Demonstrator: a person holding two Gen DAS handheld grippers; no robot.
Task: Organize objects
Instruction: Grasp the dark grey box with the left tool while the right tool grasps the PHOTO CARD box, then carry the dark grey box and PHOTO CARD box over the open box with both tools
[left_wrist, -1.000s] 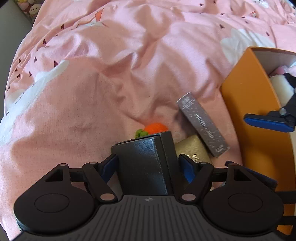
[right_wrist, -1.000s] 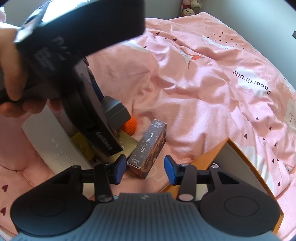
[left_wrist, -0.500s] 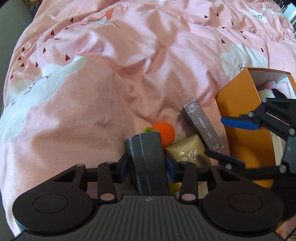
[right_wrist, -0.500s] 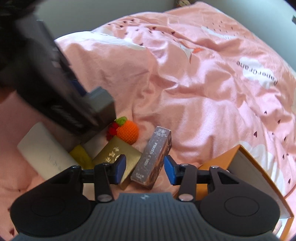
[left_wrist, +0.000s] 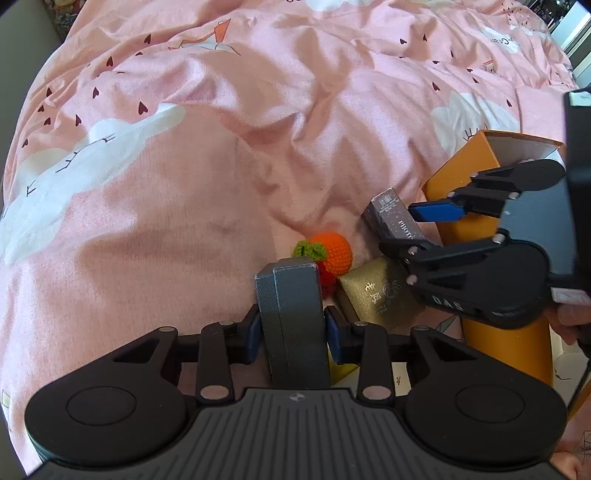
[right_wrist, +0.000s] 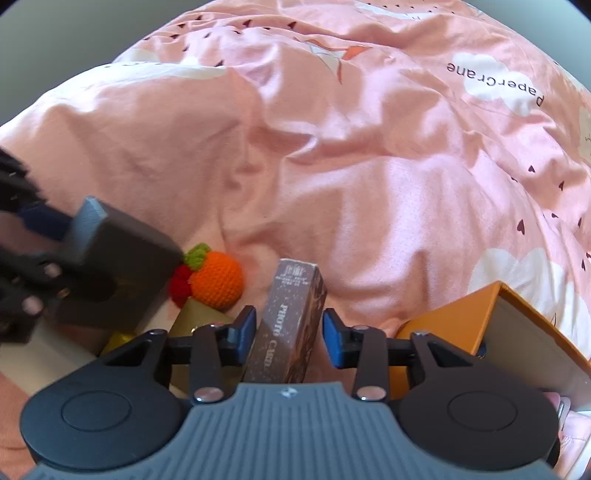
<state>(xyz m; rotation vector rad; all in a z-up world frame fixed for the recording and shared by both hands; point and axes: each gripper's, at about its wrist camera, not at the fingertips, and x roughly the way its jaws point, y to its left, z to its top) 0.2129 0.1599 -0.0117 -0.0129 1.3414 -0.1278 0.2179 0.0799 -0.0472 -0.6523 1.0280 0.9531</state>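
My left gripper (left_wrist: 293, 332) is closing and is shut on a dark grey box (left_wrist: 291, 295), held upright and raised above the bed; the right wrist view shows that box (right_wrist: 122, 251) blurred at the left. My right gripper (right_wrist: 289, 328) straddles a brown speckled "PHOTO CARD" box (right_wrist: 291, 306) lying on the pink quilt. Its jaws are closing, with a thin gap left at each blue pad. In the left wrist view the right gripper (left_wrist: 400, 230) sits over that box (left_wrist: 391, 214).
A crocheted orange fruit (left_wrist: 332, 253) with green leaf and red berries lies beside a gold box (left_wrist: 376, 295). An open orange box (left_wrist: 476, 155) stands at the right, close to the right gripper. The rumpled pink quilt (left_wrist: 184, 184) stretches beyond.
My left gripper closed on the grey box and raised it. My right gripper came down over the photo card box and its jaws narrowed around it.
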